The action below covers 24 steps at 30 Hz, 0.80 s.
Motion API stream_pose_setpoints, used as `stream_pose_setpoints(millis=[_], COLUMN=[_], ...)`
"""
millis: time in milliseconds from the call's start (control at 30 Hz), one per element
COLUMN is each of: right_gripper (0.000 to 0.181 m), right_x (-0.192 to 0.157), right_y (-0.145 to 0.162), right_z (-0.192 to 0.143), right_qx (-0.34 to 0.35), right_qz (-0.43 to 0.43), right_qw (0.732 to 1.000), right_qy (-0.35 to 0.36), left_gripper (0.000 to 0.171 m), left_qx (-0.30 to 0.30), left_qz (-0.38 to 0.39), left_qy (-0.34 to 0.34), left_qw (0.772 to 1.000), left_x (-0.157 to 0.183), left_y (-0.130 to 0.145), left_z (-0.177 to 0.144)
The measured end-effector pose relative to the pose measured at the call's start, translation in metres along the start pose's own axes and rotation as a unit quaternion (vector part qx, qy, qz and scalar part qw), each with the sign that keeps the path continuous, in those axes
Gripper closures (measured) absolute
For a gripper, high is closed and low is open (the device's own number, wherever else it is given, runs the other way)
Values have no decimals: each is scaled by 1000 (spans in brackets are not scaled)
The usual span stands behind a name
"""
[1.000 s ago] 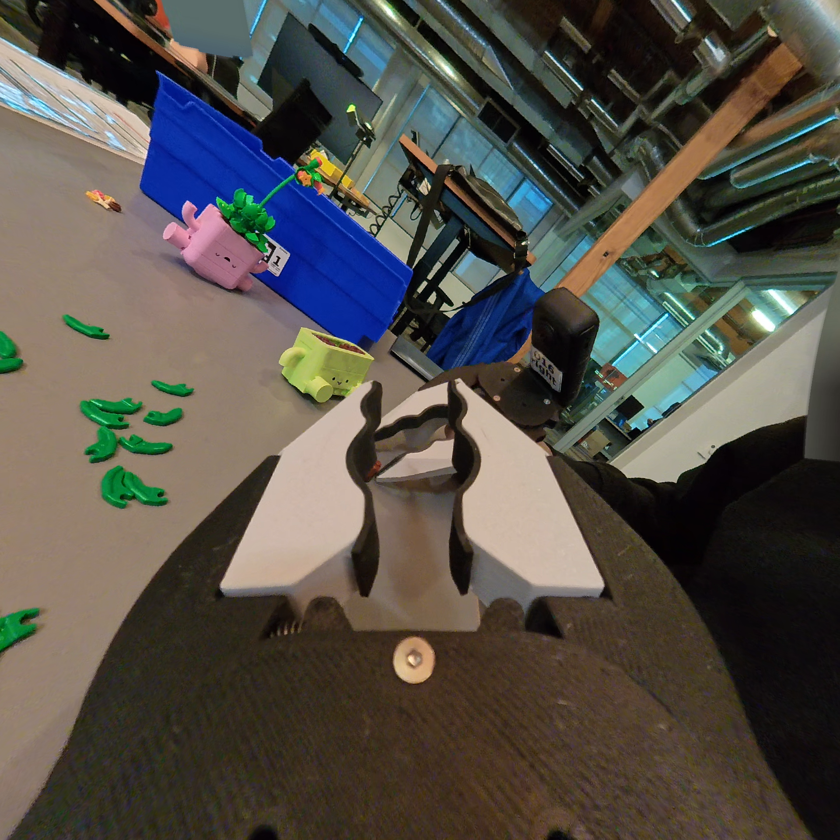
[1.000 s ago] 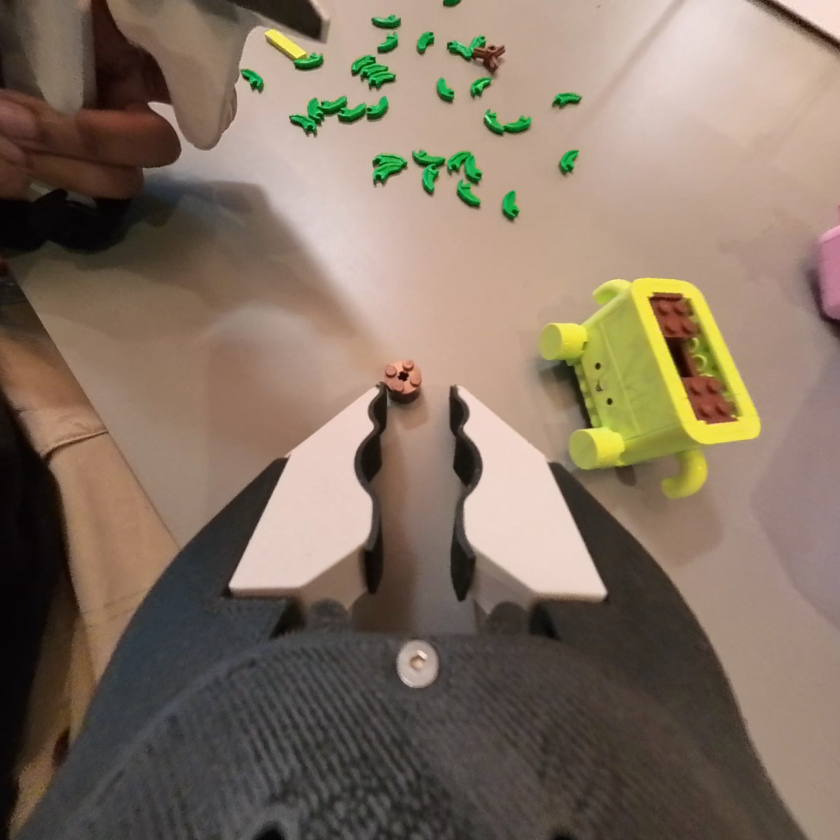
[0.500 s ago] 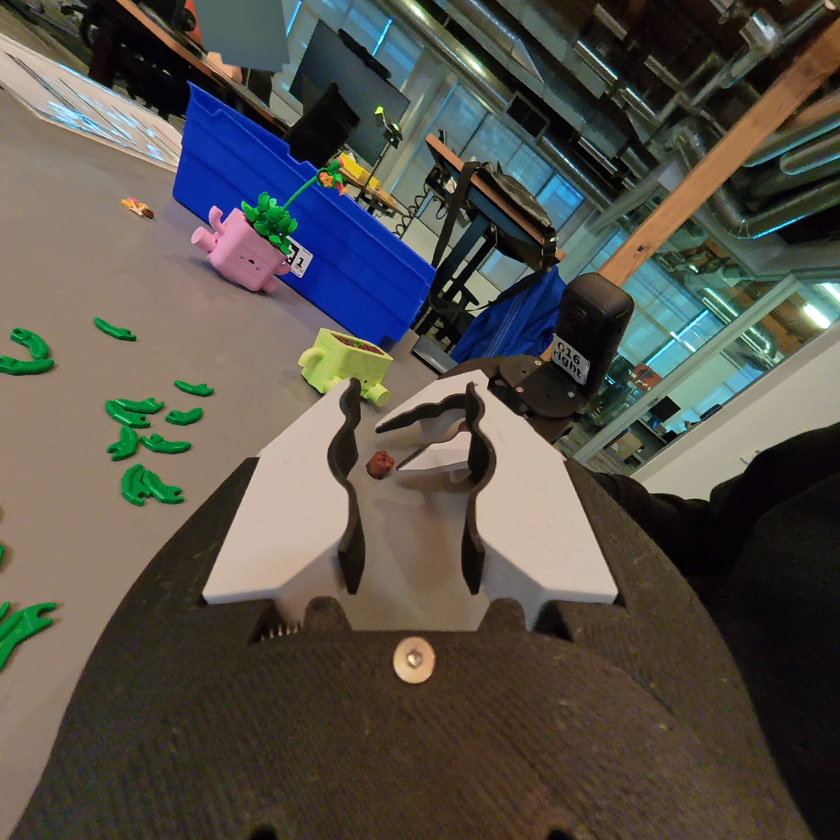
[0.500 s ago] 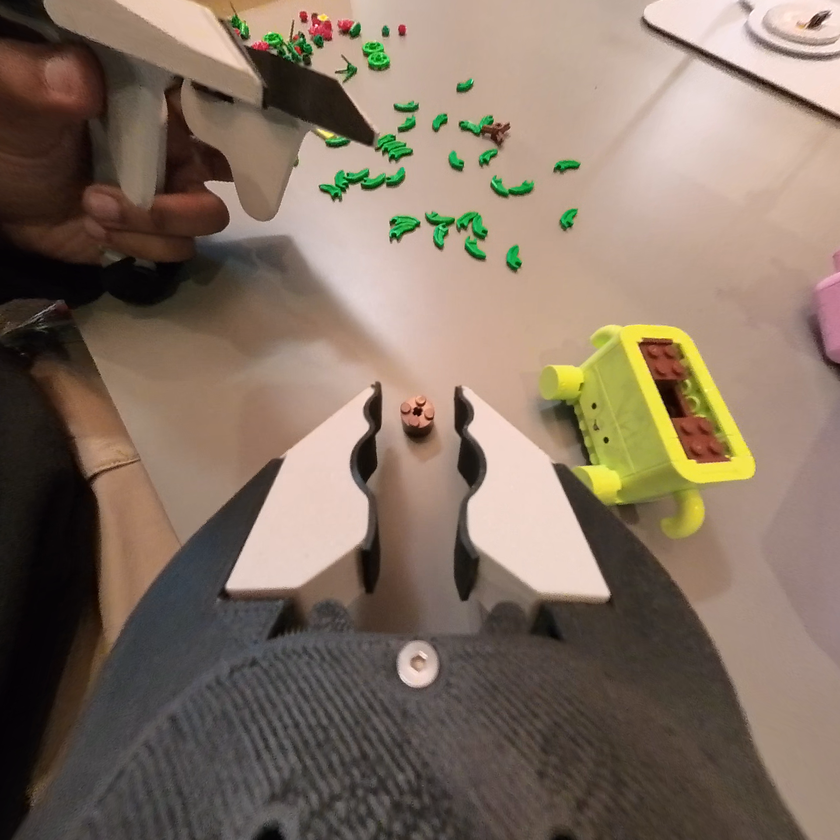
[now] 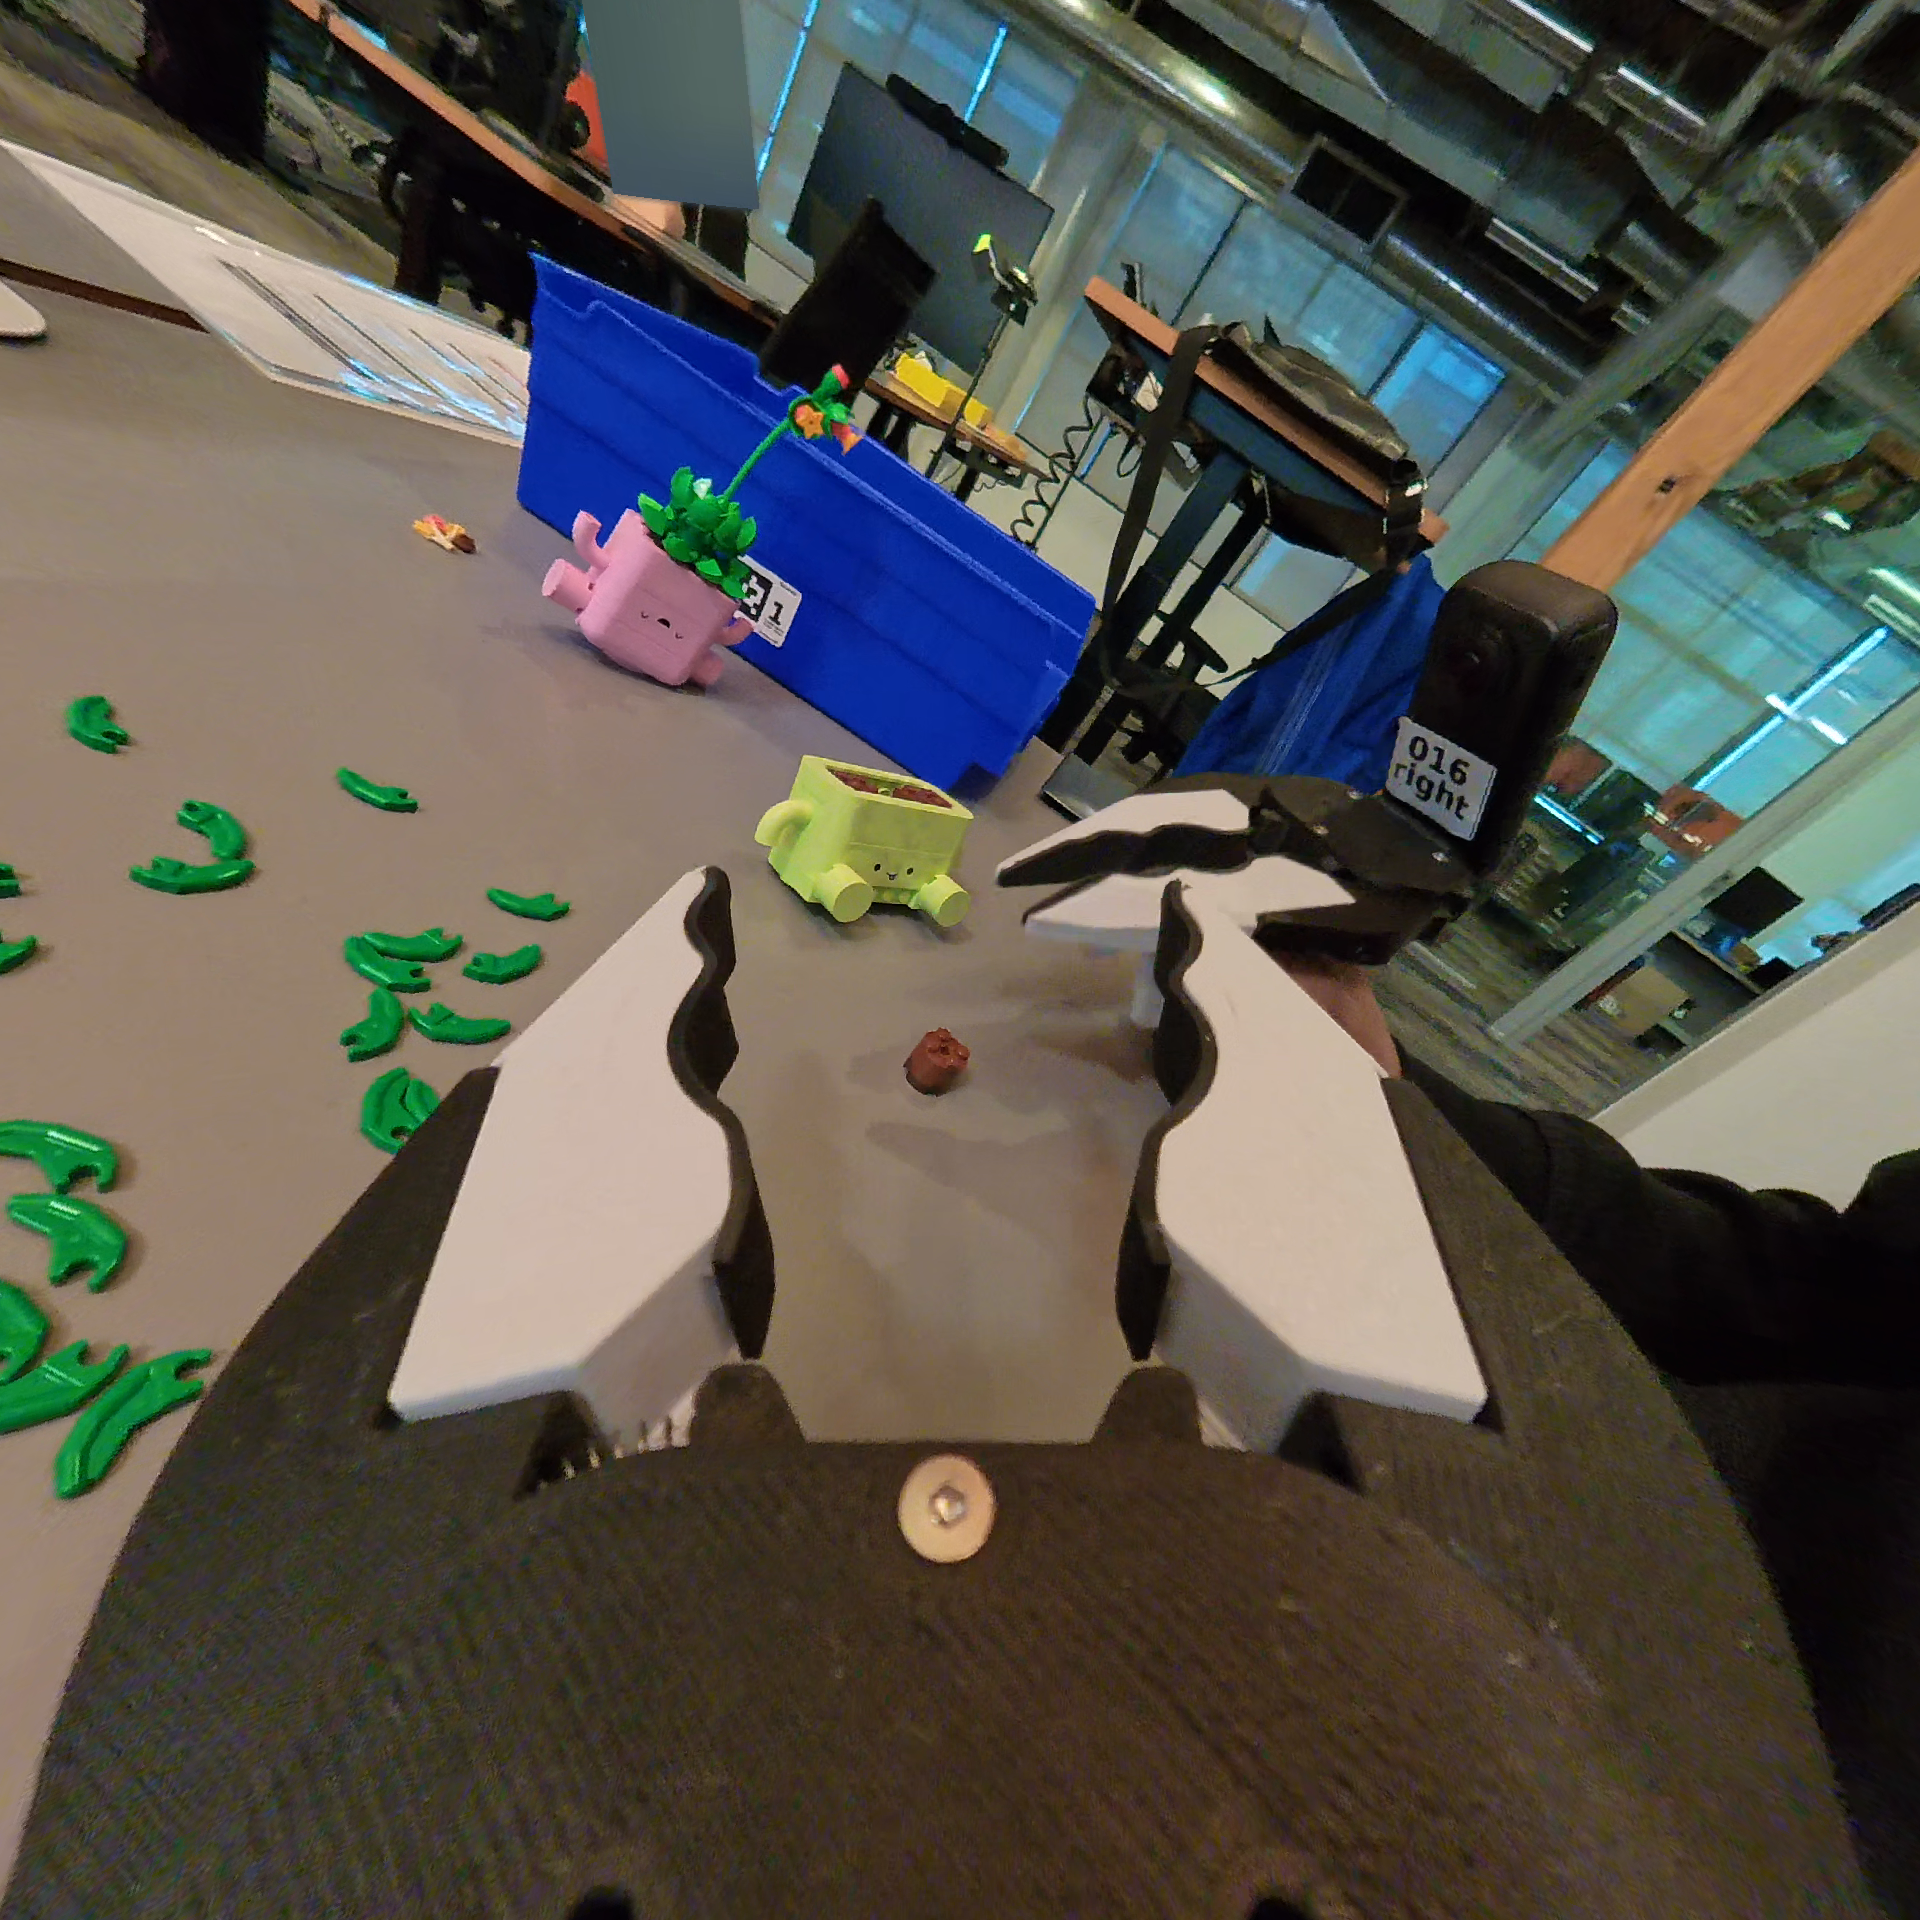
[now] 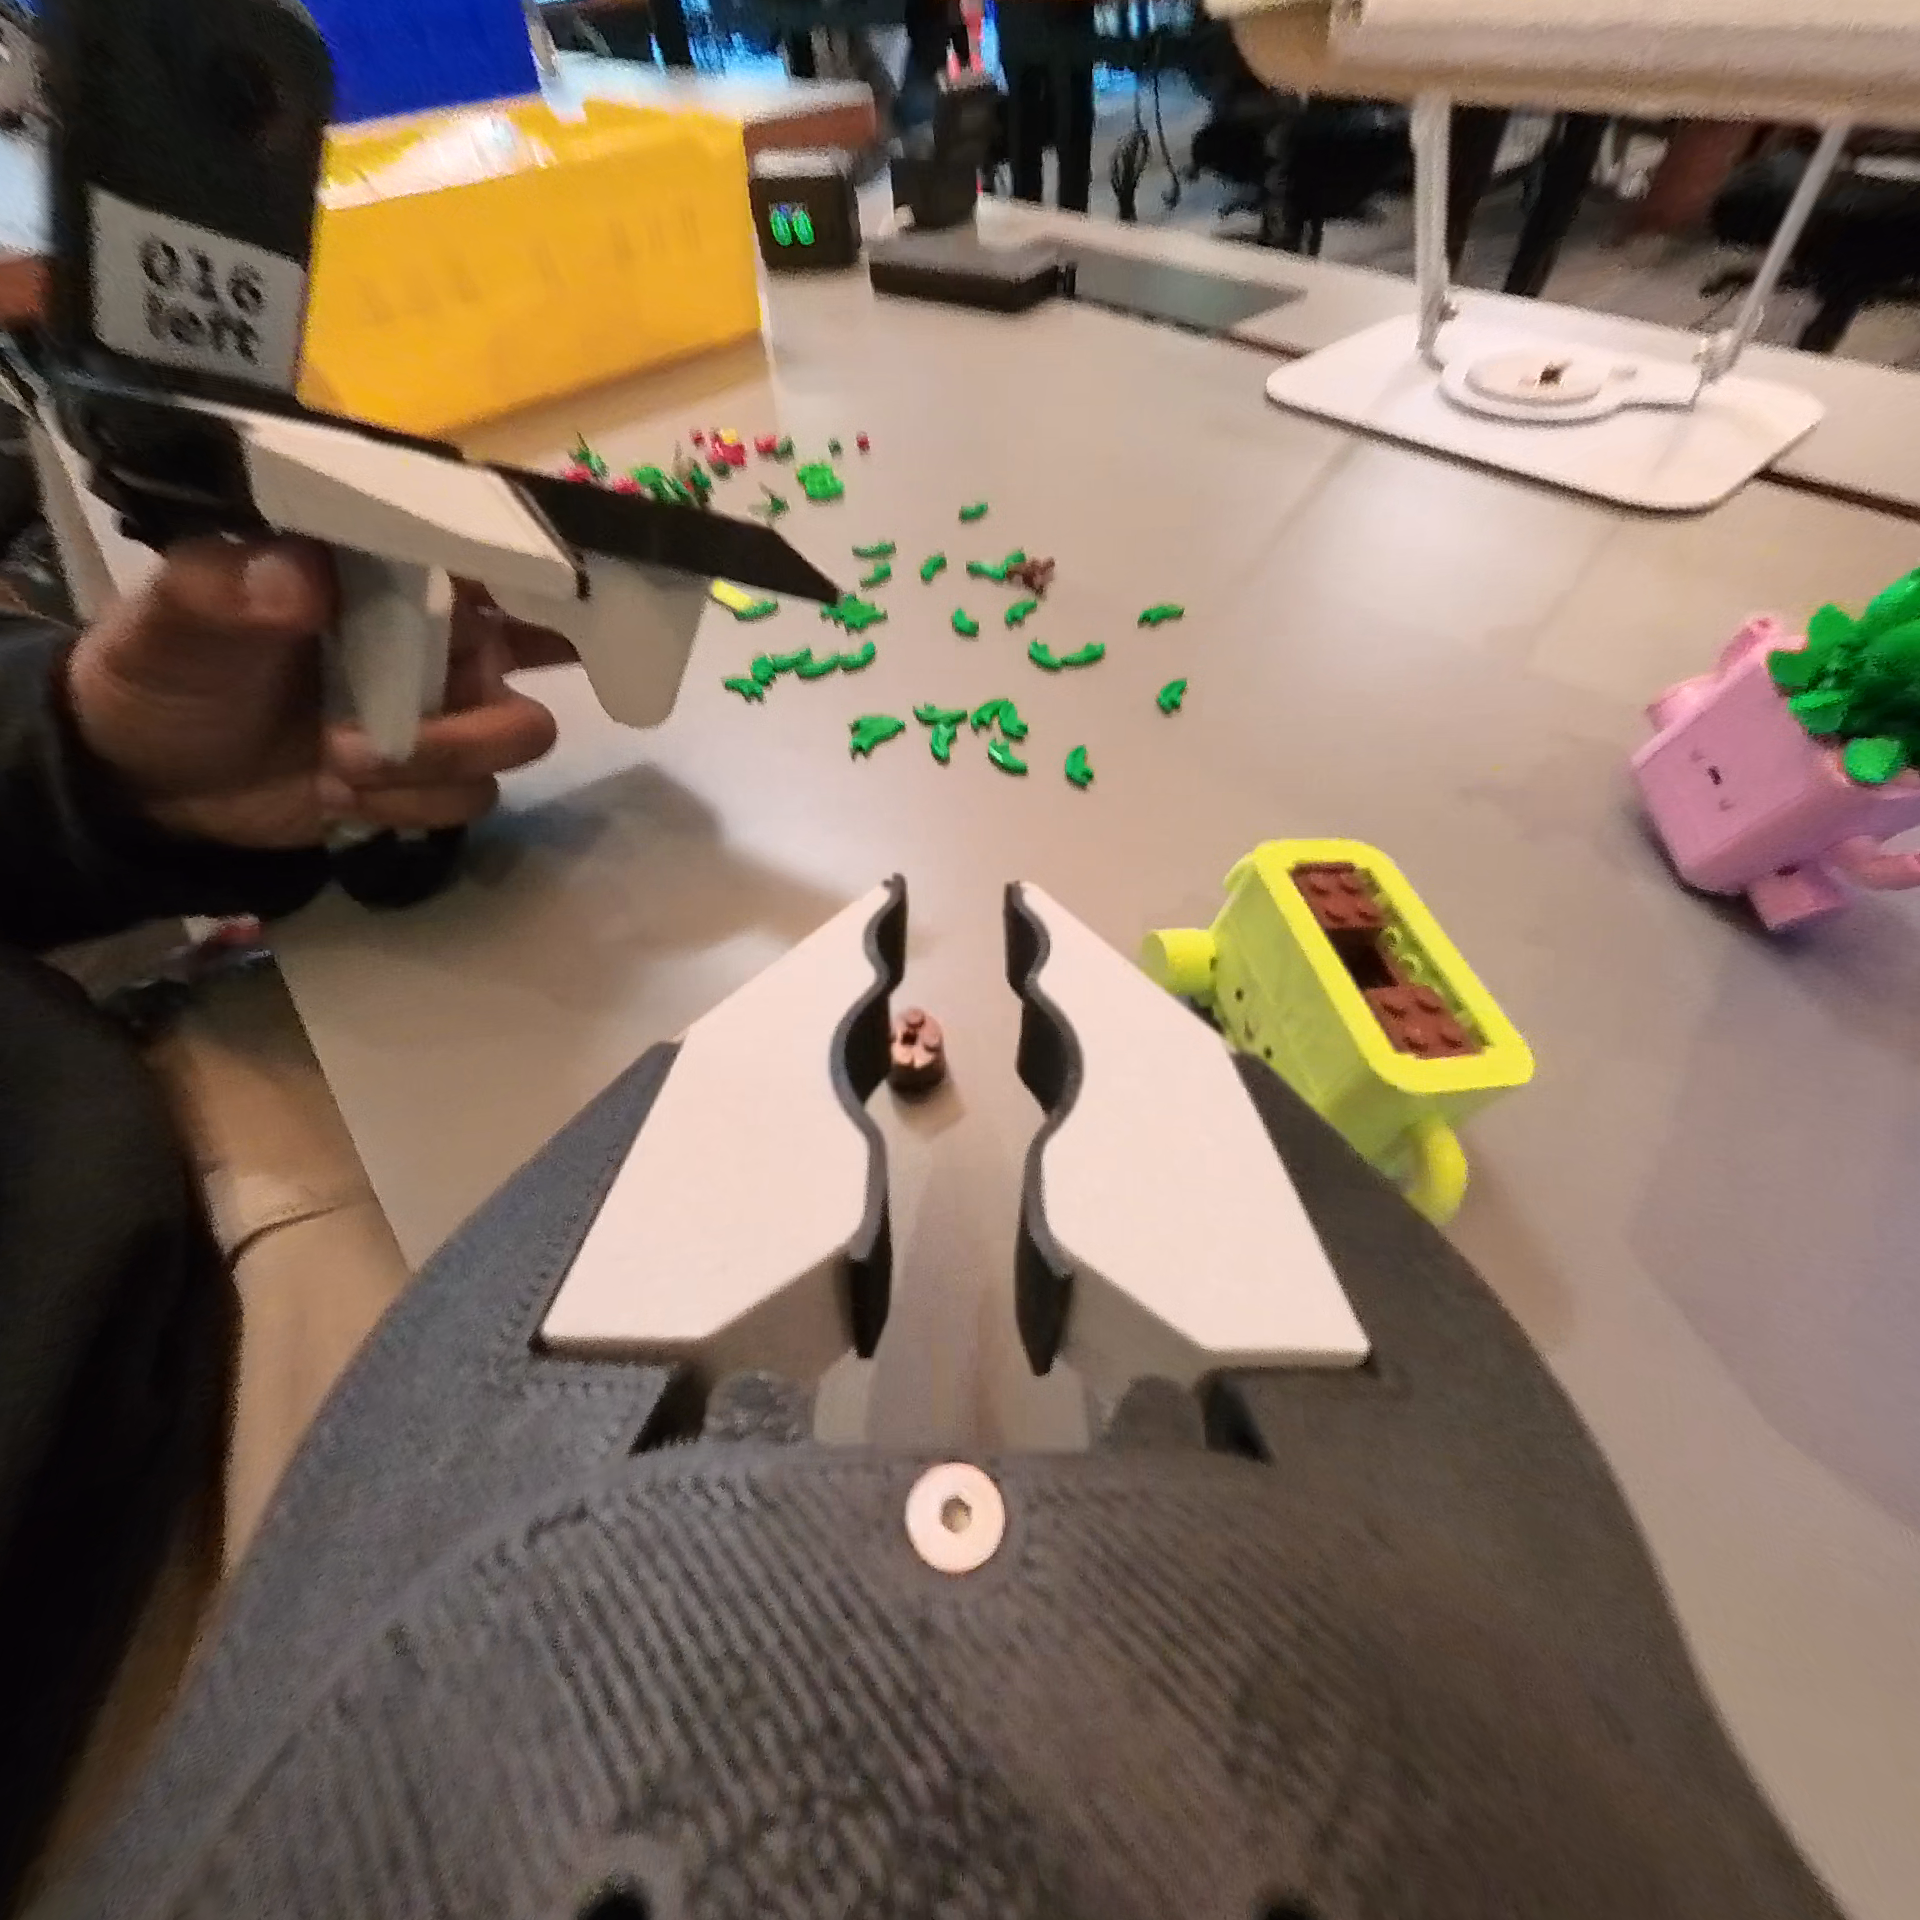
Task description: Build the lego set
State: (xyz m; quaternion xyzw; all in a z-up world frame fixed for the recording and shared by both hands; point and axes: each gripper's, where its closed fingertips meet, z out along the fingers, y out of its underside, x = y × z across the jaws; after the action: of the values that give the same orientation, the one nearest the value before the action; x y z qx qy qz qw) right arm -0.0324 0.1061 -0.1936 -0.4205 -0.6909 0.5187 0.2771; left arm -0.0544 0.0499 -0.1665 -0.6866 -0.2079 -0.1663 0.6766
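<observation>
A small brown round brick [image 5: 937, 1060] lies loose on the grey table. My left gripper [image 5: 940, 902] is open wide and empty, with the brick on the table in line with the gap between its fingers. My right gripper [image 6: 954, 896] is open with a narrow gap and empty; the brick [image 6: 914, 1049] shows through that gap, close to the left finger. The right gripper [image 5: 1101, 873] hovers above the table just right of the brick. A lime-green pot [image 6: 1340, 997] with brown bricks inside lies tilted to the right. A pink pot [image 5: 655, 608] with a green plant stands farther off.
Several green leaf pieces [image 5: 416, 966] lie scattered left of the brick. A blue bin [image 5: 831, 561] stands behind the pink pot. A yellow bin [image 6: 520, 239] and a white stand base [image 6: 1538, 416] are at the far side. A hand holds the left gripper [image 6: 623, 561]. Tip to tip, the grippers are about 8 cm apart. The lime-green pot [image 6: 1340, 997] sits 6 cm or so from the ends of my right fingers. Seen from the left wrist view [image 5: 935, 808] as well.
My left gripper has opened from a narrow gap to wide. My right gripper has drawn back and tilted up. The brown brick stays on the table.
</observation>
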Motion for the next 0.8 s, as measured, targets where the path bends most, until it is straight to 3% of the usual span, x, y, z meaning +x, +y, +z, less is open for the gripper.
stream_pose_setpoints(millis=[33,100,233,367,433,633,800], right_gripper=[170,158,160,160,158,159,159], right_x=[1,12,27,25,24,25,26], right_y=[-5,-17,-35,-36,-35,-35,-36], right_z=[-1,-2,-7,-7,-5,-5,-5], right_qx=[17,55,121,126,119,119,125], right_qz=[-3,-10,0,4,-1,5,15], right_qw=[1000,998,991,991,992,992,991], right_qy=[-1,27,53,41,42,37,32], left_gripper=[90,89,89,88,79,78,79], left_qx=[0,2,0,0,6,20,22], left_qz=[3,7,12,3,-15,-81,-92], left_qy=[0,-3,-1,16,38,62,68], left_qw=[1000,1000,1000,1000,999,995,993], left_x=[1,1,2,4,7,-1,-2], left_y=[0,0,1,1,-1,-4,-5], left_z=[0,1,2,2,2,1,2])
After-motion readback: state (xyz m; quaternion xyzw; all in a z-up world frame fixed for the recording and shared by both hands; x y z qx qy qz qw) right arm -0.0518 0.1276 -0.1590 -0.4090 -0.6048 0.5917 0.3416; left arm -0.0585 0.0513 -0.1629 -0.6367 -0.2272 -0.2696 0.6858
